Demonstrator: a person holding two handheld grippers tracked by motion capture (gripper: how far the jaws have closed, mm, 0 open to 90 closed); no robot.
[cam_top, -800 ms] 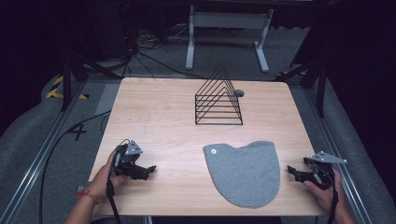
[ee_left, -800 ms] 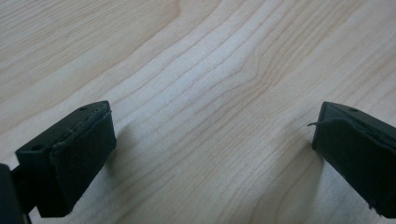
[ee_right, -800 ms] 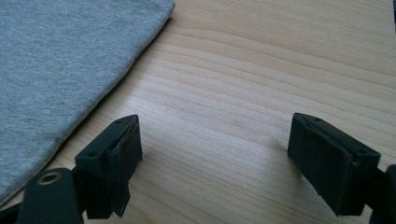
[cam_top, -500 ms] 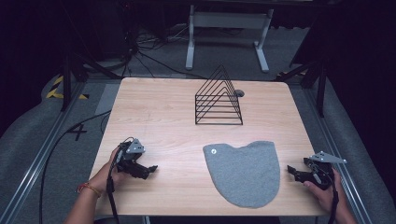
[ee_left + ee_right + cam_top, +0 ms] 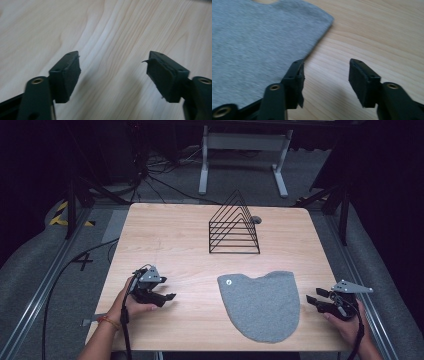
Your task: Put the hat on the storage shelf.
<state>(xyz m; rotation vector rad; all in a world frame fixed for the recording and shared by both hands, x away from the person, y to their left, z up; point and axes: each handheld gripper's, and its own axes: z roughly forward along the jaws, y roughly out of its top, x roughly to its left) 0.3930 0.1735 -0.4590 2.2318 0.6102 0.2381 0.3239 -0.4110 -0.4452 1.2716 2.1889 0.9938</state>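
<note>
Flat grey felt-like cloth piece (image 5: pixel 261 306) with rounded outline lay at lower centre-right of the pale wooden bench (image 5: pixel 170 235), its long axis running toward the bottom of the high view. The right gripper (image 5: pixel 318 299), jaws apart and empty, sat just beside its right edge; the left gripper (image 5: pixel 165 296), jaws wide and empty, stood well apart at lower left. Black wire triangular rack (image 5: pixel 234 225) stood behind, clear of both

The one readable mark is a black figure "4" (image 5: pixel 83 261) on the grey floor (image 5: pixel 35 285) left of the surface (image 5: pixel 170 235) in the high view; a small tag (image 5: pixel 227 281) on the grey cloth (image 5: pixel 262 307) is too tiny to read.
</note>
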